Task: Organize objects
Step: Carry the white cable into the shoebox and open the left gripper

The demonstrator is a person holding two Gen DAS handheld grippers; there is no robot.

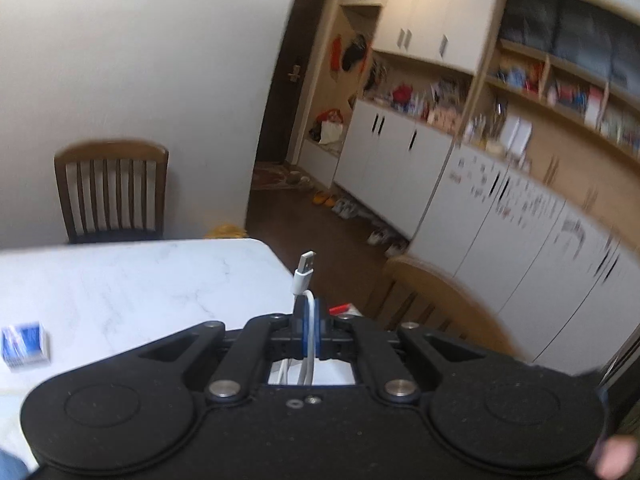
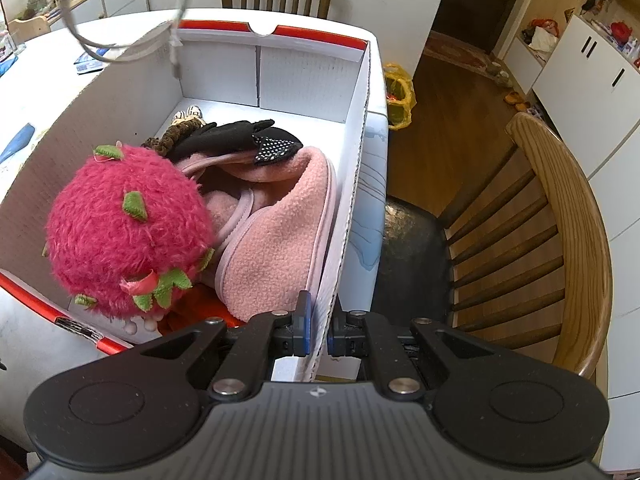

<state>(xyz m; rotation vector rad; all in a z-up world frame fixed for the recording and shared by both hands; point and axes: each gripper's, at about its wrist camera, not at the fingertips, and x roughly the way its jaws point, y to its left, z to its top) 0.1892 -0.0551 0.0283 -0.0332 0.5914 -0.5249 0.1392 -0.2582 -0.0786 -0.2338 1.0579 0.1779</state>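
Note:
My left gripper [image 1: 310, 328] is shut on a white USB cable [image 1: 304, 276]. The plug sticks up above the jaws, and the picture is blurred. A blurred loop of cable [image 2: 120, 20] hangs over the far left corner of the box in the right wrist view. My right gripper [image 2: 319, 332] is shut on the right wall of a white cardboard box with a red rim [image 2: 352, 208]. Inside the box lie a pink dragon-fruit plush [image 2: 124, 232], a pink fleece item [image 2: 276, 232] and a black fabric item [image 2: 240, 136].
The box stands on a white marble table [image 1: 140, 280]. A small blue packet [image 1: 24, 346] lies at its left. One wooden chair [image 1: 112, 192] stands at the far side and another [image 2: 560, 220] by the right edge. A yellow bag [image 2: 400, 96] sits on the floor. White cabinets [image 1: 500, 208] line the right wall.

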